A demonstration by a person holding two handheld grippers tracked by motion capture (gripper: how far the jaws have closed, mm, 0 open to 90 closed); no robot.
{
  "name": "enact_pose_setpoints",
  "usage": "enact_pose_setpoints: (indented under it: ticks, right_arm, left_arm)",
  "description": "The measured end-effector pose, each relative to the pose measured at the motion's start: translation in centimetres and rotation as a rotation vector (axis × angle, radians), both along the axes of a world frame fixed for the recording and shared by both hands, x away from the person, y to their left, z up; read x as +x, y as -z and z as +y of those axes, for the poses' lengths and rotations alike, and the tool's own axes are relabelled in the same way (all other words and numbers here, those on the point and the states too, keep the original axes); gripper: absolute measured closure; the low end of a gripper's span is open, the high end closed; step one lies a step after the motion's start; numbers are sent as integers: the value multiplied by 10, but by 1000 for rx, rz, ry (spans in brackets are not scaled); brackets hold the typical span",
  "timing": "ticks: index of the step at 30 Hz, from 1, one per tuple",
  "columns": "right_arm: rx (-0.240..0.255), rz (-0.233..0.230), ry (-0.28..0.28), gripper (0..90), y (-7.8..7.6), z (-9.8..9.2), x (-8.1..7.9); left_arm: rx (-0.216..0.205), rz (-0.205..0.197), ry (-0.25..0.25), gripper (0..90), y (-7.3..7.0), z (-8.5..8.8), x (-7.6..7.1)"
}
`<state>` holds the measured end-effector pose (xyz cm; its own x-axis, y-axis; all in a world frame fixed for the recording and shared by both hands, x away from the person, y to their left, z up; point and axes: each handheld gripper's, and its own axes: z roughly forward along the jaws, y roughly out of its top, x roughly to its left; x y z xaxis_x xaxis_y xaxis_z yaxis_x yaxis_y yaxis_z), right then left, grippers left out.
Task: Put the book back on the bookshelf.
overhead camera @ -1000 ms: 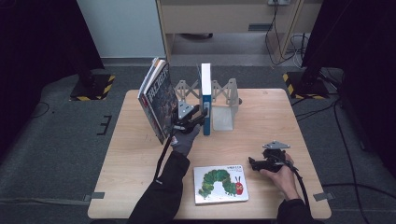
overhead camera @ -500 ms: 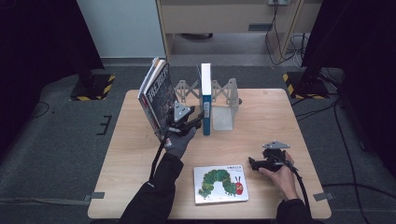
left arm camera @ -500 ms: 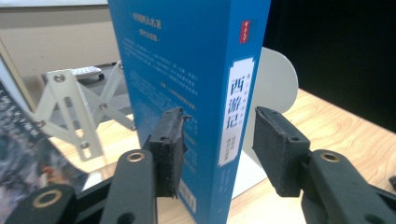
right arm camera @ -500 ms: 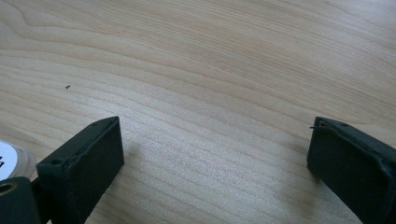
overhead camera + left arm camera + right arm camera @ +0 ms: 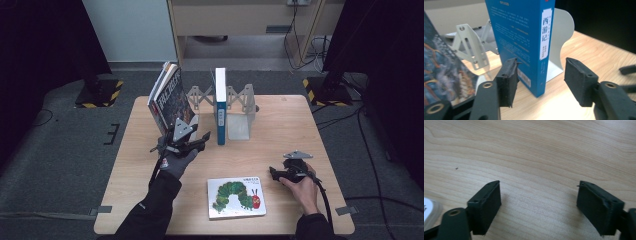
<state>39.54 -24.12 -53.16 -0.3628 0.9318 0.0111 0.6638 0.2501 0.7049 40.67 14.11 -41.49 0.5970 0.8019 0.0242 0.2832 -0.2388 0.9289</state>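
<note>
High view: the dark-covered paperback book (image 5: 169, 97) leans tilted at the left end of the white metal bookend rack (image 5: 239, 107), its lower edge on the light wooden worktop (image 5: 310, 130). Just in front of that book, the left hand-held gripper (image 5: 192, 144) hovers with nothing between its jaws, which have just been opening and stand parted. In the left gripper view the upright blue hardback book (image 5: 524, 37) stands in the rack beyond the left hand-held gripper's black pads (image 5: 507, 81). Well to the right of the rack's front, the right hand-held gripper (image 5: 280, 173) rests low over bare worktop, jaws just closing somewhat yet apart and empty. Between both hands, nearer the front edge, lies a flat white picture book with a green caterpillar (image 5: 236, 196).
</note>
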Motion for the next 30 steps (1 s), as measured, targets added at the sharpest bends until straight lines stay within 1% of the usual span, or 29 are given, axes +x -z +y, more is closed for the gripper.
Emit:
enact_pose_setpoints:
  ticks: [4, 5, 6, 9, 12, 14, 15, 17, 19, 22, 23, 25, 27, 28, 29, 30]
  right_arm:
    - [43, -31, -10, 230, -11, -1, -4]
    - [47, -37, -15, 235, -13, -1, -5]
    - [56, -35, -21, 237, -15, -1, -7]
    - [81, -48, -34, 254, -21, 0, -11]
    - [96, -55, -58, 273, -27, 4, -15]
    - [122, -50, -84, 291, -30, 7, -19]
    - [134, -53, -93, 297, -31, 8, -21]
    - [144, -57, -116, 302, -34, 10, -24]
    - [164, -49, -121, 300, -35, 12, -28]
    - [167, -39, -138, 295, -36, 14, -33]
    - [175, -38, -138, 297, -37, 15, -34]
    - [192, -37, -141, 297, -39, 16, -38]
    - [204, -41, -149, 298, -40, 15, -41]
    - [210, -34, -152, 300, -40, 15, -43]
    - [206, -32, -157, 303, -39, 14, -44]
    - [213, -28, -155, 305, -39, 14, -46]
  left_arm:
    - [29, 24, 11, 407, 4, 7, -13]
    - [36, 32, 14, 406, 6, 9, -17]
    - [44, 40, 18, 405, 8, 10, -20]
    - [41, 66, 33, 402, 16, 11, -30]
    - [52, 88, 53, 396, 25, 10, -39]
    - [55, 109, 62, 391, 31, 10, -45]
    - [64, 122, 63, 391, 34, 10, -48]
    - [71, 147, 76, 391, 42, 11, -54]
    - [71, 159, 78, 392, 48, 12, -59]
    - [53, 189, 81, 391, 54, 16, -66]
    - [51, 192, 79, 391, 55, 16, -68]
    - [60, 192, 79, 382, 57, 17, -71]
    - [48, 208, 81, 371, 60, 19, -74]
    - [47, 214, 80, 368, 62, 19, -75]
    - [52, 223, 80, 367, 65, 19, -76]
    - [62, 234, 78, 366, 68, 19, -77]
